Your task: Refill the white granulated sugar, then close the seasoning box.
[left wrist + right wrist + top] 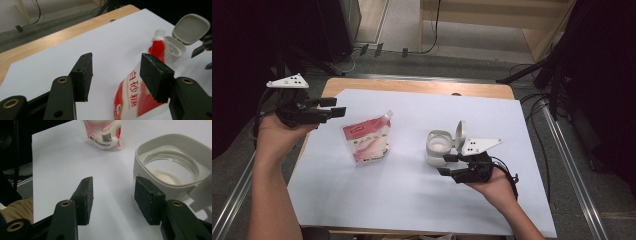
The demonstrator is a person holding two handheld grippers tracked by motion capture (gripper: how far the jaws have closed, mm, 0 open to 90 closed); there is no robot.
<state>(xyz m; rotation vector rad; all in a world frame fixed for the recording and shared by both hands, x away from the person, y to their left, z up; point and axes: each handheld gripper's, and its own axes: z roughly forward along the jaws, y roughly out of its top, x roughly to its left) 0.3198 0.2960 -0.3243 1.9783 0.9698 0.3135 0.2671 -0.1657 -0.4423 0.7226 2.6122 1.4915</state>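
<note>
A red and white spouted pouch [367,140] lies on the white sheet, left of the middle. To its right stands a clear jar [438,146] with a little white powder in it and its hinged lid [460,134] flipped up. My left gripper [334,107] hovers over the table's left edge, open and empty, and points toward the pouch [140,97]. My right gripper [446,165] is open just in front of the jar. In the right gripper view its jaws [113,195] hold nothing, the jar [172,167] stands beside the right one, and the pouch [103,132] lies farther off.
The white sheet [412,195] covers most of a wooden table [412,86]. Cables and dark stand legs [532,75] lie on the floor behind and to the right. A metal rail [572,165] runs along the right side.
</note>
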